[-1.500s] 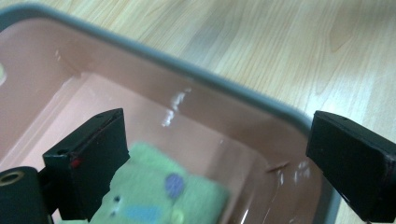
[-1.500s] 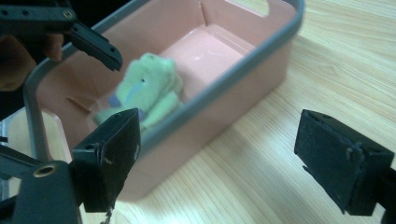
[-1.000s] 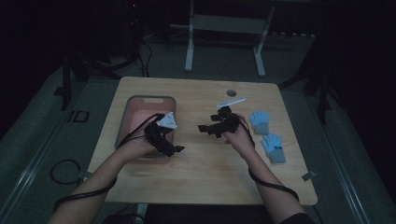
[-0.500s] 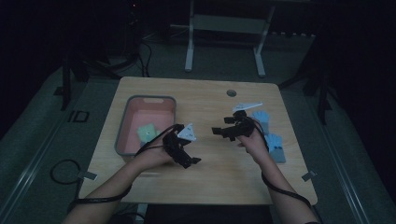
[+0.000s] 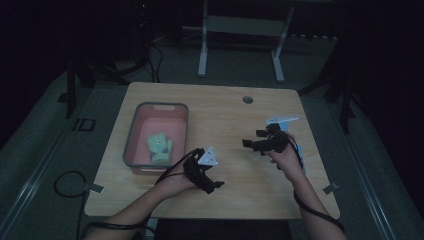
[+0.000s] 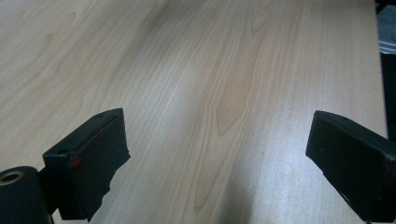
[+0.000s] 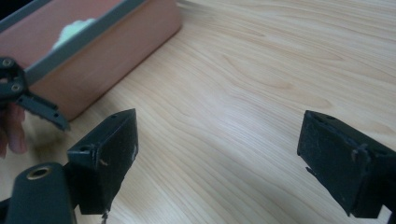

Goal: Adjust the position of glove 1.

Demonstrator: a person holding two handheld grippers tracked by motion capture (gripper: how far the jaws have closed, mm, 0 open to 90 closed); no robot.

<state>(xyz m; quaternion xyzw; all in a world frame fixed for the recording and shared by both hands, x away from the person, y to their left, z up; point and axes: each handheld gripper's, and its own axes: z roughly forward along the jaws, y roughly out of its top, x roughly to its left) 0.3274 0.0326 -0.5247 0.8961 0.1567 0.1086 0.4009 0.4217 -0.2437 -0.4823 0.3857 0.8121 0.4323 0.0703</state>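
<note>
Both grippers spread, empty: left gripper (image 5: 204, 172) near tray (image 5: 131, 145) at 9 o'clock, right gripper (image 5: 267, 141) over bare table (image 5: 225, 115). Risk: right gripper heading toward blue cloths (image 5: 301, 161) at 3 o'clock nudges them off table edge; left cable could snag tray rim.

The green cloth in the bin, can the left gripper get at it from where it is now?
Probably yes. The left gripper is open and empty, beside the bin, whose top is open, and nothing covers the green cloth.
</note>
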